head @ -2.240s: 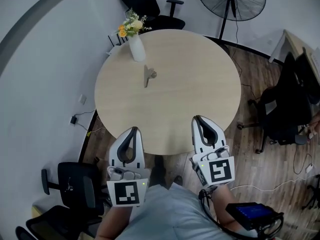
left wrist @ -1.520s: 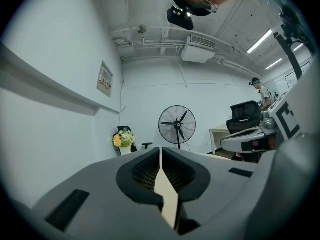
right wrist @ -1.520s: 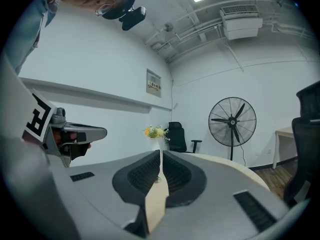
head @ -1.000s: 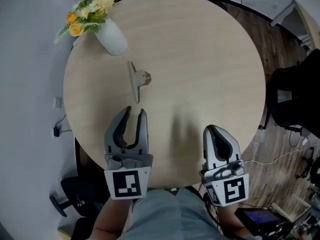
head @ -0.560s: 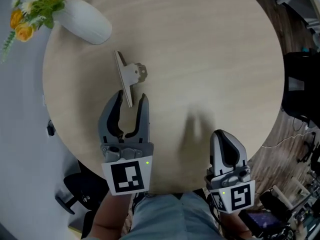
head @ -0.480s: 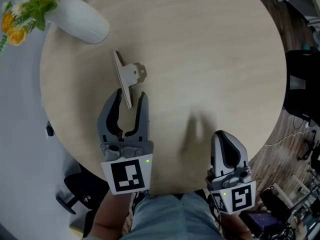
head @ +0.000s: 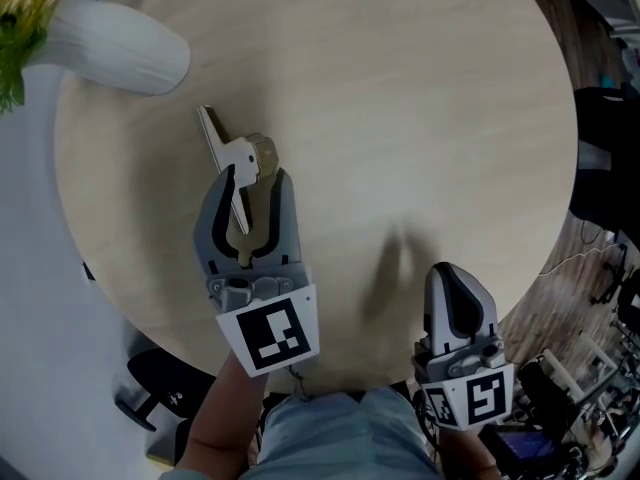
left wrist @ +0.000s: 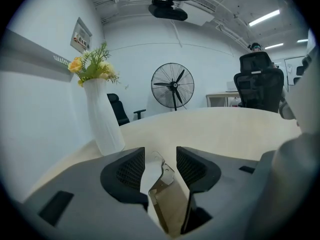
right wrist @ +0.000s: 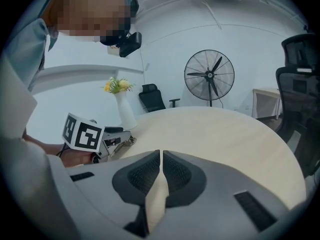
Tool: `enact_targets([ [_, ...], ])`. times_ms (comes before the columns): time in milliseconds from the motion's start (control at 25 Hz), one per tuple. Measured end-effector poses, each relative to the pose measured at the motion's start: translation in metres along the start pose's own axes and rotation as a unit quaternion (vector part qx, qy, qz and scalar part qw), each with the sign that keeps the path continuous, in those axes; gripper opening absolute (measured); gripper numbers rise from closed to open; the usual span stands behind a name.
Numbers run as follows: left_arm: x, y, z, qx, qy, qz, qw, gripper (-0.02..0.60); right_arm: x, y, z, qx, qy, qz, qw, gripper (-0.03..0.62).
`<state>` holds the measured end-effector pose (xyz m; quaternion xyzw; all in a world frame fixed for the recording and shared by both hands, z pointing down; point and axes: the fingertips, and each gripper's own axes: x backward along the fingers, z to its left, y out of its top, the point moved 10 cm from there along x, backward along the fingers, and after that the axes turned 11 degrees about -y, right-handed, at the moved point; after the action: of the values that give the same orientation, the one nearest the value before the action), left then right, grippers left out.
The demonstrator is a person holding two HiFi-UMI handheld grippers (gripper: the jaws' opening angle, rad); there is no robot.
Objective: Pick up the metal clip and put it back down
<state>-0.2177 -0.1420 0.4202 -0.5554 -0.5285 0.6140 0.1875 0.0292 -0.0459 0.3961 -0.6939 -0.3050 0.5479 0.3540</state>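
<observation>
The left gripper [head: 253, 176] is held with its 2 jaws apart, and the metal clip [head: 240, 155] is straddled by them: the clip's flat plate is seen running back between the 2 ribbed pads in the left gripper view [left wrist: 170, 199]. Nothing is being squeezed yet, and whether either pad is actually touching the metal can't be told. The clip is seen lying on the table [head: 420, 118], over on its left side, with its far end sticking out past the jaw tips toward the vase [head: 110, 43].

The right gripper [head: 455, 278] is kept shut, pads pressed together with nothing between them [right wrist: 161, 156], and is parked at the near edge of the table, well apart from the clip.

As for writing: only the black-and-white square markers on the cubes [head: 268, 330] can be made out, no letters. A small sign [left wrist: 80, 35] is fixed to the wall, but its print is too small to be read.

The table is round, with a pale wood-grain top. The white vase is filled with yellow flowers [left wrist: 90, 66]. A standing fan [left wrist: 173, 85] and a black office chair [left wrist: 260, 86] are seen past the table, white walls behind them, and plank flooring [head: 560, 258] is seen off the right side.
</observation>
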Motion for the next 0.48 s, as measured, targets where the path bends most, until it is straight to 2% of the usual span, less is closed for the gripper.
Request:
enact_targets([
  [160, -0.009, -0.002, 0.001, -0.023, 0.031, 0.011, 0.9992, 0.207, -0.003, -0.001, -0.006, -0.005, -0.011, 0.006, 1.000, 0.049],
  [360, -0.017, 0.001, -0.004, -0.054, 0.050, 0.026, 0.9970, 0.204, -0.001, -0.002, -0.012, -0.014, -0.019, 0.011, 1.000, 0.051],
  [480, -0.020, 0.000, -0.008, -0.068, 0.067, 0.050, 0.9941, 0.156, 0.004, -0.001, -0.014, -0.014, -0.027, 0.013, 0.999, 0.049],
])
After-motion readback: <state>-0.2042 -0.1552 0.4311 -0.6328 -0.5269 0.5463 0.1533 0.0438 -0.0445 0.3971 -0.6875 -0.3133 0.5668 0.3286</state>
